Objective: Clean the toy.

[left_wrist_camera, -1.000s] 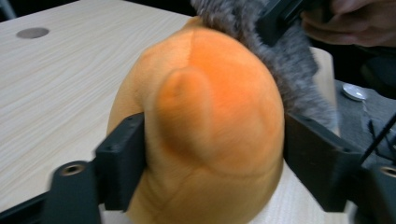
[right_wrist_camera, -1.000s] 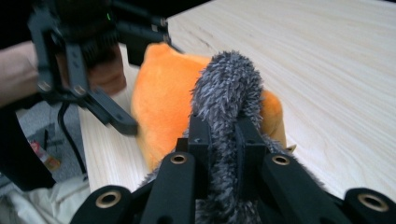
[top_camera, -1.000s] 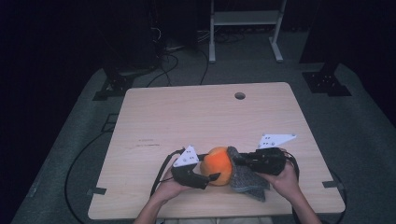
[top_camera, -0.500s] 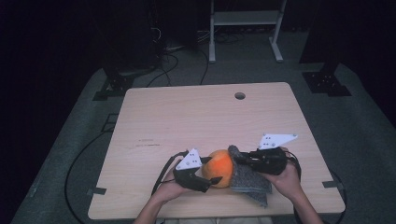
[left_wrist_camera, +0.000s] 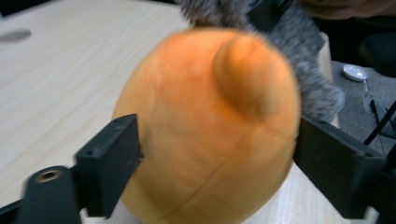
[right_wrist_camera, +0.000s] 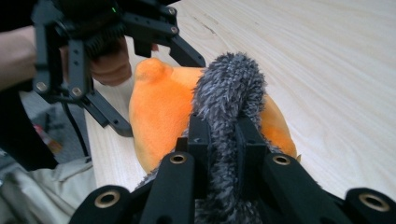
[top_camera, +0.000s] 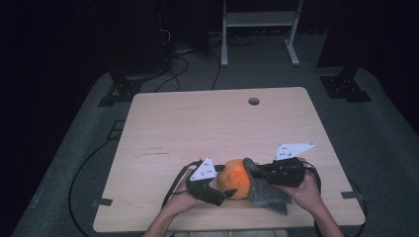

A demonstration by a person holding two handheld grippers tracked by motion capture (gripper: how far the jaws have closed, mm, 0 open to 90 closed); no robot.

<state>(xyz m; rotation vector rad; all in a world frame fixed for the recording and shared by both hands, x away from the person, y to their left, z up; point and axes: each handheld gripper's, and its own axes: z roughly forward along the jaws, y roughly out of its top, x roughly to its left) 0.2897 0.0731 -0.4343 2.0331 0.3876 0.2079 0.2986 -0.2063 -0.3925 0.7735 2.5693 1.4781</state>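
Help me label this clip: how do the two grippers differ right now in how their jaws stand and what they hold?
The left gripper has jaws spread wide around the orange plush, and they have just been opening; the right gripper is pinched shut on the grey furry piece. The left grips a broad, smooth body; the right a thin fold. Both work on the same toy, low over the table.

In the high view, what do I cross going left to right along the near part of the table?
Left tool → orange plush toy → grey furry cloth → right tool, with the person's right hand behind it.
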